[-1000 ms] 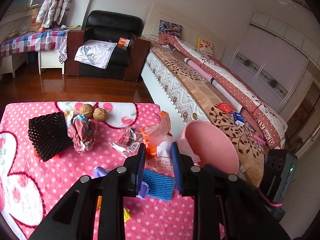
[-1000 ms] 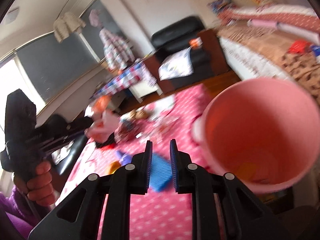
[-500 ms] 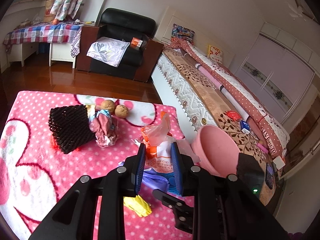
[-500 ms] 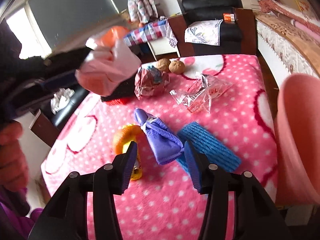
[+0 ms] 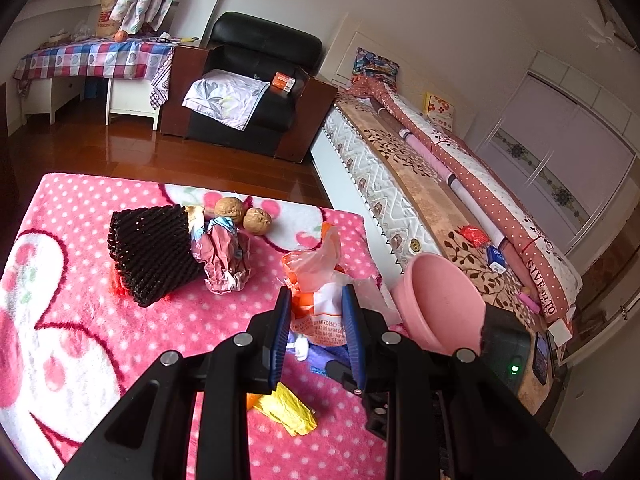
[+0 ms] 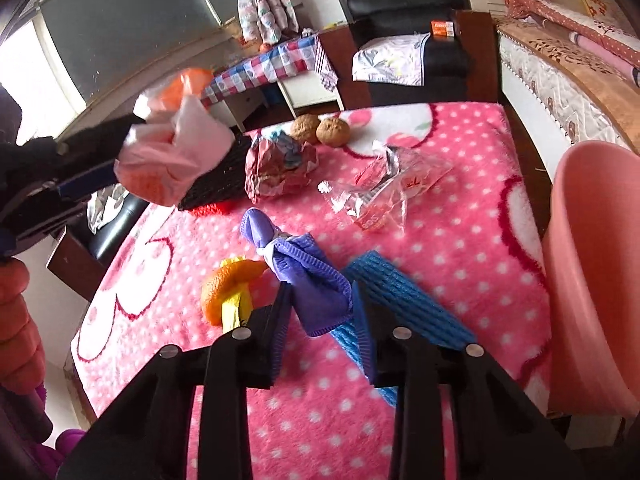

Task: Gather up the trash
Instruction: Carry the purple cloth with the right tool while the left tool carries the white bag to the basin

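Right hand-held gripper (image 6: 320,308) closing around purple foam net (image 6: 308,276); left hand-held gripper (image 5: 316,320) pinching plastic bag (image 5: 320,276).

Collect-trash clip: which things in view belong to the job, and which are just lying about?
Job: plastic bag in left gripper; purple wrapper between right gripper fingers; clear wrapper; crumpled pink paper; pink bin.
Lying about: armchair; bed; checked tablecloth.
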